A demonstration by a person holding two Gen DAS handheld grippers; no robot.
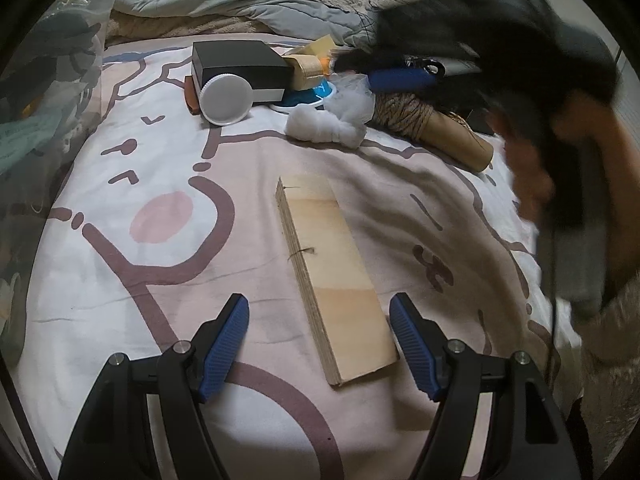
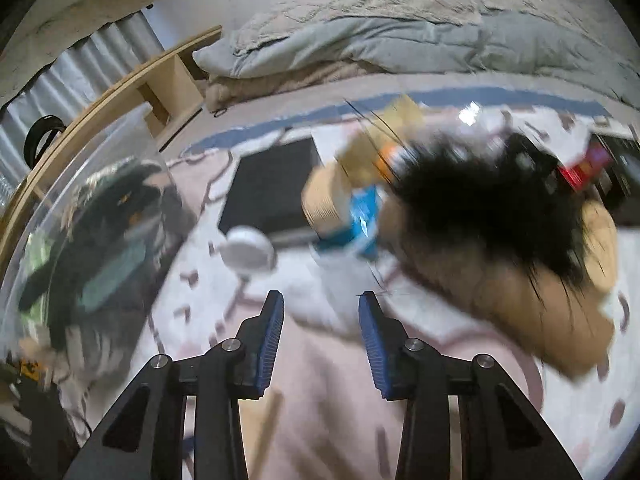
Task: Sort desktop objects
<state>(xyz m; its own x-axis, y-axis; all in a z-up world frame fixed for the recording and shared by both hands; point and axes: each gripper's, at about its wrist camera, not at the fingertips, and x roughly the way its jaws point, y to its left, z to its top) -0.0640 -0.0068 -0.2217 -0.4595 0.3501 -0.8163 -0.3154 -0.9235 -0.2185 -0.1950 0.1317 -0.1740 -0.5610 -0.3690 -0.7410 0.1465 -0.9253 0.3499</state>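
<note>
On the bed, left wrist view: the left gripper hangs low over the patterned bedsheet, its jaws wide apart and holding nothing.
Wooden board: the wooden board lies flat on the sheet, its near end between the two blue pads, closer to the right-hand one; whether that pad touches it I cannot tell.
Pile at the far side: a black box, a white round lid leaning against it, a tuft of white cotton, a spool of twine on a cardboard tube, and a blue cup sit bunched together, well apart from the board.
Clear bin: a clear bin at the left edge already has things in it, too murky to name.
Right gripper from here: a dark blur at upper right, not readable.

Right wrist view: the right gripper is above the sheet with jaws apart and nothing between them; the whole picture is smeared.
Same pile: box, lid and cup show ahead, with a black furry thing to the right that I cannot identify.
Bin: at the left, partly filled.

Progress: judged from this, sorting is partway. Some items are binned, but the board and the whole pile are still loose on the bed.
Likely step in hand: taking up the board with the left gripper.
</note>
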